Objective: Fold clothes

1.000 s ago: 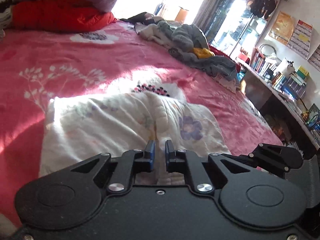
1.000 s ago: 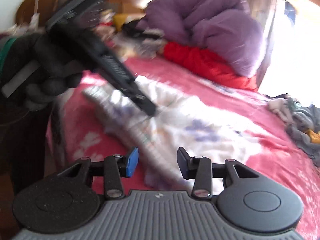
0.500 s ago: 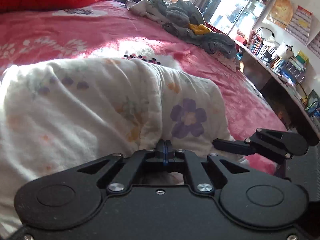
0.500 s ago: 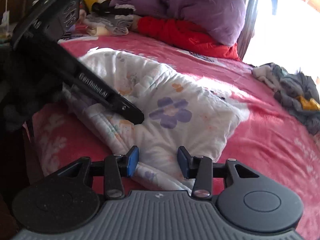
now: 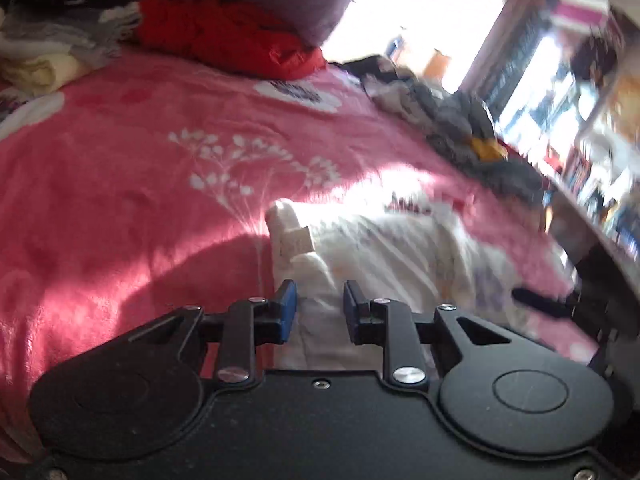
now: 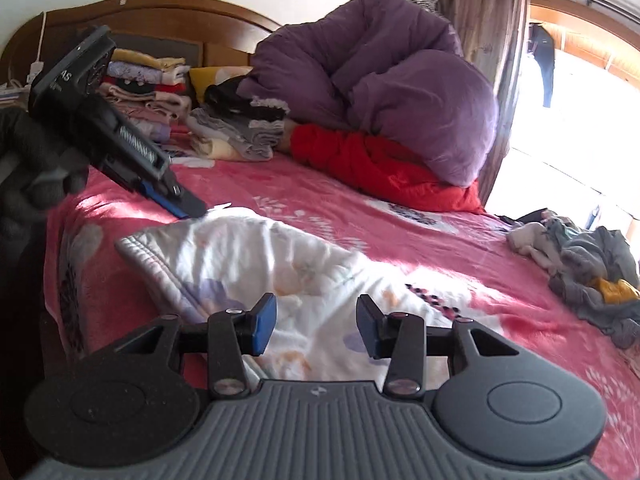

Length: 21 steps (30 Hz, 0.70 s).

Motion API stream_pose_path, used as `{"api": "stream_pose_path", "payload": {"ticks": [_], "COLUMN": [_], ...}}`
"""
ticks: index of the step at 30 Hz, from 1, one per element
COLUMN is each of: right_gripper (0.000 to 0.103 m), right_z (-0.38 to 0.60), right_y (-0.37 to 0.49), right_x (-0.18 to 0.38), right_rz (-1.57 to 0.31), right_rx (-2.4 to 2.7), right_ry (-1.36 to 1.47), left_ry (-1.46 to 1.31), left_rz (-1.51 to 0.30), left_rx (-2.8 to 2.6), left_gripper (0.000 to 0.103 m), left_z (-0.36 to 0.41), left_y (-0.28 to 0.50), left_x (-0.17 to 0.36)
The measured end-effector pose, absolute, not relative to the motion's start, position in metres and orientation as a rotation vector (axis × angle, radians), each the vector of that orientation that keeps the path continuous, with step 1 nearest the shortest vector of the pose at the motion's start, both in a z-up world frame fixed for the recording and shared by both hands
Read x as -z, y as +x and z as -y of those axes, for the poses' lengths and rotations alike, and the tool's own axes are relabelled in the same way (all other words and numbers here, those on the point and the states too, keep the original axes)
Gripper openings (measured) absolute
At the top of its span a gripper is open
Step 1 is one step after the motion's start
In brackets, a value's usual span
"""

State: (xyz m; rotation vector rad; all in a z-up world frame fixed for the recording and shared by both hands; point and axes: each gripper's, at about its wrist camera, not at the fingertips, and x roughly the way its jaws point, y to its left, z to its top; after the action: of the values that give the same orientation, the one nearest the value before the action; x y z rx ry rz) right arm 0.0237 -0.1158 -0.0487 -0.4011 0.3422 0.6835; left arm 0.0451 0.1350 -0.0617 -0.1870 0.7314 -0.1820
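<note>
A white quilted garment with purple and orange flowers (image 5: 400, 248) lies folded on the pink bedspread (image 5: 120, 184). My left gripper (image 5: 320, 300) hovers over the garment's left edge; its jaws are opening, with fabric showing in the gap but the pads clear of it. In the right wrist view the same garment (image 6: 256, 256) spreads out ahead, and the left gripper (image 6: 188, 210), held by a gloved hand (image 6: 36, 176), tips down at the garment's far corner. My right gripper (image 6: 316, 320) stands over the near edge, its jaws opening a little and nothing pressed between them.
A purple duvet (image 6: 380, 92) and a red garment (image 6: 380, 164) are heaped at the bed's head. Folded clothes (image 6: 148, 88) are stacked against the wooden headboard. A pile of loose grey clothes (image 6: 588, 264) lies at the right. Crowded shelves (image 5: 592, 168) stand beyond the bed's edge.
Half a second ago my left gripper was shut on the garment; now its jaws are apart and it has drawn back to the garment's left edge. The cloth lies lower and flatter.
</note>
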Motion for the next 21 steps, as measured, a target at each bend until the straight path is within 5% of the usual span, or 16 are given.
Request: {"api": "stream_pose_path", "payload": {"ticks": [3, 9, 14, 21], "right_gripper": [0.051, 0.050, 0.050, 0.053], "right_z": [0.096, 0.118, 0.126, 0.133], "right_y": [0.041, 0.035, 0.046, 0.100], "right_x": [0.073, 0.051, 0.044, 0.075], "right_rz": [-0.531, -0.461, -0.351, -0.564], "right_rx": [-0.647, -0.626, -0.548, -0.473], "right_ry": [-0.522, -0.393, -0.350, -0.371], "left_ry": [-0.007, -0.066, -0.027, 0.294], "left_rz": [-0.727, -0.510, -0.502, -0.623], "left_rx": [0.178, 0.214, 0.300, 0.330], "left_gripper": [0.023, 0.023, 0.023, 0.024], "left_z": [-0.113, -0.123, -0.081, -0.023], "left_y": [0.040, 0.035, 0.064, 0.096], "left_x": [0.064, 0.027, 0.033, 0.087]}}
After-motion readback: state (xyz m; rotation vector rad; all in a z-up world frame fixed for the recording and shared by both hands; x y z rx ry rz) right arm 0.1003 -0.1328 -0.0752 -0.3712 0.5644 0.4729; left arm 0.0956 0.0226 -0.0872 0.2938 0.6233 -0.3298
